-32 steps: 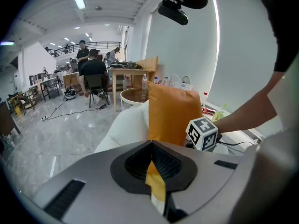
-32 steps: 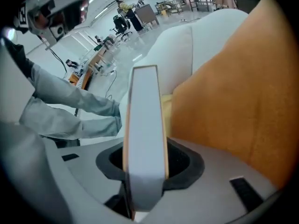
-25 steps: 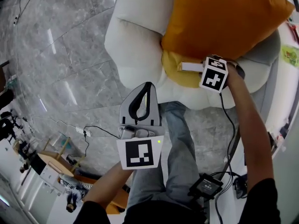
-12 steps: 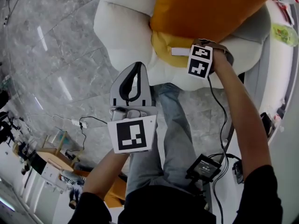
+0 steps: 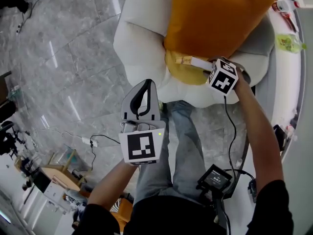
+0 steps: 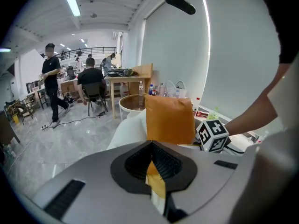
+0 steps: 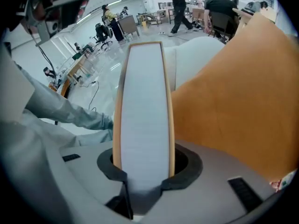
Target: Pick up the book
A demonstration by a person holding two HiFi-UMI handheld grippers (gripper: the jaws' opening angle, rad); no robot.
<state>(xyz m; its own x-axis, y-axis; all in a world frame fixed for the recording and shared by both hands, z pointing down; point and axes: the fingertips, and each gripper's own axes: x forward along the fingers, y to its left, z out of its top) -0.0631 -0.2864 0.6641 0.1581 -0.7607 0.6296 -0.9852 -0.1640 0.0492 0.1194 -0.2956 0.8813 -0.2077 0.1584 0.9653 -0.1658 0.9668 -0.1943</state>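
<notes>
The book (image 5: 194,61), with white pages between yellowish covers, stands on edge in my right gripper (image 5: 208,71), just under the orange pillow (image 5: 215,18) on the white armchair (image 5: 142,43). In the right gripper view its page edge (image 7: 144,120) runs straight up from the right gripper (image 7: 142,169), whose jaws have just been closing and now press on both covers. My left gripper (image 5: 147,83) hovers in front of the chair, over the person's legs, tips together and empty. In the left gripper view the left gripper (image 6: 152,143) points at the pillow (image 6: 169,118).
A yellow cushion (image 5: 183,73) lies under the pillow. The person's legs (image 5: 186,141) and a black device (image 5: 215,178) with cables are below. A white side table (image 5: 289,77) stands at the right. Grey marble floor (image 5: 73,58) lies left. People sit at desks (image 6: 93,85) far off.
Both grippers have risen. The right gripper has lifted the book's near end off the yellow cushion and rolled a little.
</notes>
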